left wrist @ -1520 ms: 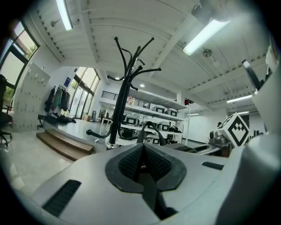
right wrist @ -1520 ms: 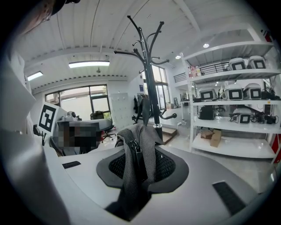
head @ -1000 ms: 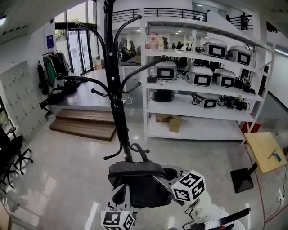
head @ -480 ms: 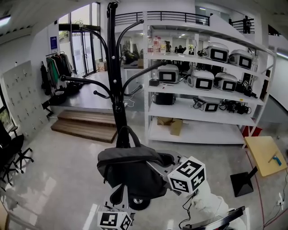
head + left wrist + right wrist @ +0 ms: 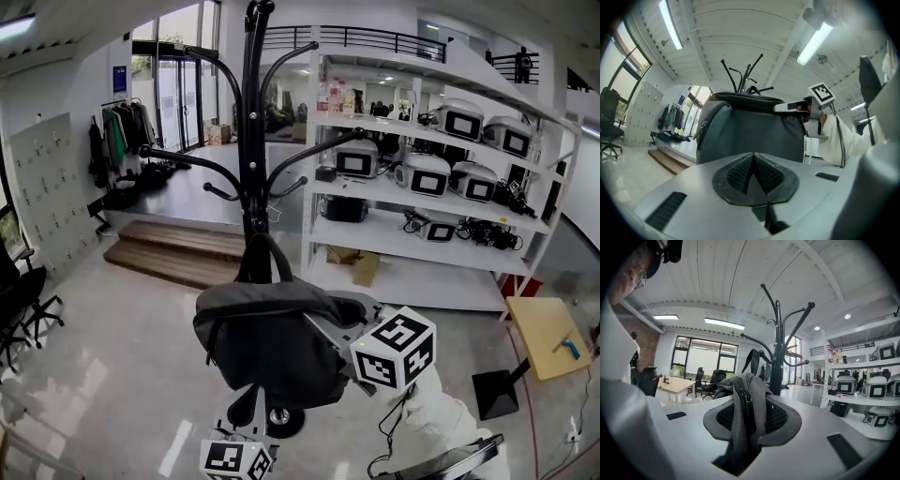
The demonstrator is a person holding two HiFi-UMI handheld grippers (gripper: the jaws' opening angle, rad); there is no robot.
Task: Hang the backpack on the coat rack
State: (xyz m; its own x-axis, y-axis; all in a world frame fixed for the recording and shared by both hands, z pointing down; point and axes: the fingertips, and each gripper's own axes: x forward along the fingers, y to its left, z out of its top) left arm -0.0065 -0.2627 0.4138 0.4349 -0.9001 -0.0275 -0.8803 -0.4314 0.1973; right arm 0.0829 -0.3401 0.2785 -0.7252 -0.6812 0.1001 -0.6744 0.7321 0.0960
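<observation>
A dark grey backpack hangs in the air in front of the black coat rack, its carry loop standing up against the pole. My right gripper is shut on the bag's top edge from the right. In the right gripper view, zippered fabric is pinched in the right gripper, with the rack's hooks just beyond. My left gripper sits under the bag. In the left gripper view, the left gripper is shut on nothing, short of the backpack.
White shelving with boxy devices stands right behind the rack. Wooden steps lie at back left, office chairs at the far left, and a small wooden table at the right. The rack's round base is under the bag.
My right gripper has lifted the backpack, and its carry loop now reaches higher up the pole. The left gripper stays low beneath the bag.
</observation>
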